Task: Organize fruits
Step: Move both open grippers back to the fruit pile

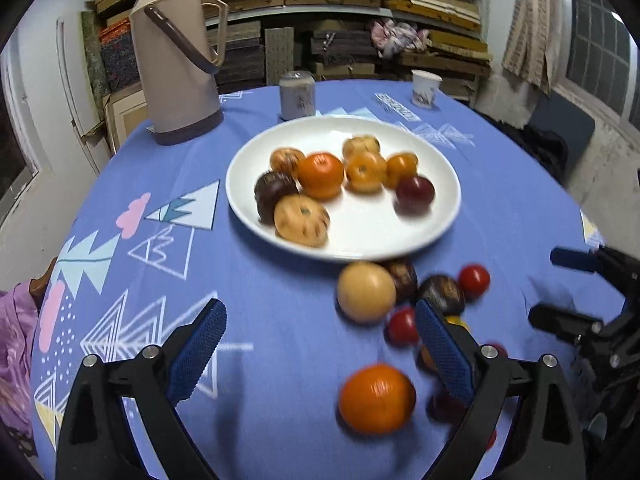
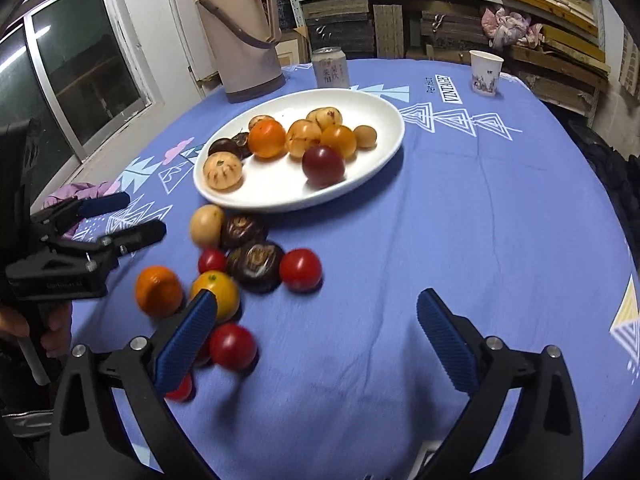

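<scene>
Both my left gripper [image 1: 320,344] and right gripper [image 2: 318,336] stand released, empty. Loose fruit beside the plate [image 1: 440,216] is motion-blurred (several pieces hidden behind my pads).

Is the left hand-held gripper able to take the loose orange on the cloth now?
Probably yes. The left hand-held gripper is open and empty, and the orange lies on the cloth between its fingers, with nothing on top of it.
</scene>
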Demonstrator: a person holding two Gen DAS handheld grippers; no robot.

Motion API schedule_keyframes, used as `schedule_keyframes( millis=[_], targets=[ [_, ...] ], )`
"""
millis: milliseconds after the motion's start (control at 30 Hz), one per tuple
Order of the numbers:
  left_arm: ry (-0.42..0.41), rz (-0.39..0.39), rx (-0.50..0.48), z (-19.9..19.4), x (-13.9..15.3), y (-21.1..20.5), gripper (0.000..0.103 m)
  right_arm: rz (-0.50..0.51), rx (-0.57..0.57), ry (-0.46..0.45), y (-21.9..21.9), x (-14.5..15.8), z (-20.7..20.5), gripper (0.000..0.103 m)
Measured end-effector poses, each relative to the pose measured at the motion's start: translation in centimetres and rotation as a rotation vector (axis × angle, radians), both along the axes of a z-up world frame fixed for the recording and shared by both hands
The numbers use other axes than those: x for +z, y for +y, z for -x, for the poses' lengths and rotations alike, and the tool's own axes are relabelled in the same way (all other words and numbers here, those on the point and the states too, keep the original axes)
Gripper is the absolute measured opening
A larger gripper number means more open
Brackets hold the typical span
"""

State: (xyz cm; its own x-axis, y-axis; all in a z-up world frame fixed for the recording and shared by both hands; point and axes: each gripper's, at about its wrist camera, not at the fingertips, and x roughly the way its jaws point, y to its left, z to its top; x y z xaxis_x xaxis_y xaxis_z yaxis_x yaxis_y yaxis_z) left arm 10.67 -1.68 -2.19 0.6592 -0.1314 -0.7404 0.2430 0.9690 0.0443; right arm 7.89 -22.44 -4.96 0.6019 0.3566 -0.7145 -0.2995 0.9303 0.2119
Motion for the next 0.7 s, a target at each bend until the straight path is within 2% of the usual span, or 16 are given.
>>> schedule_keyframes(
  millis=[367, 700],
  targets=[
    [0.044, 0.001, 0.011, 2.0, -1.4, 0.4, 0.096, -0.032, 0.015, 0.002, 0.5, -0.5, 1.8, 0.098],
    [0.079, 0.002, -0.034, 2.5, -2.8, -0.1, 0.096, 0.048, 0.061, -0.017, 1.9, -1.4, 2.6, 0.098]
  ],
)
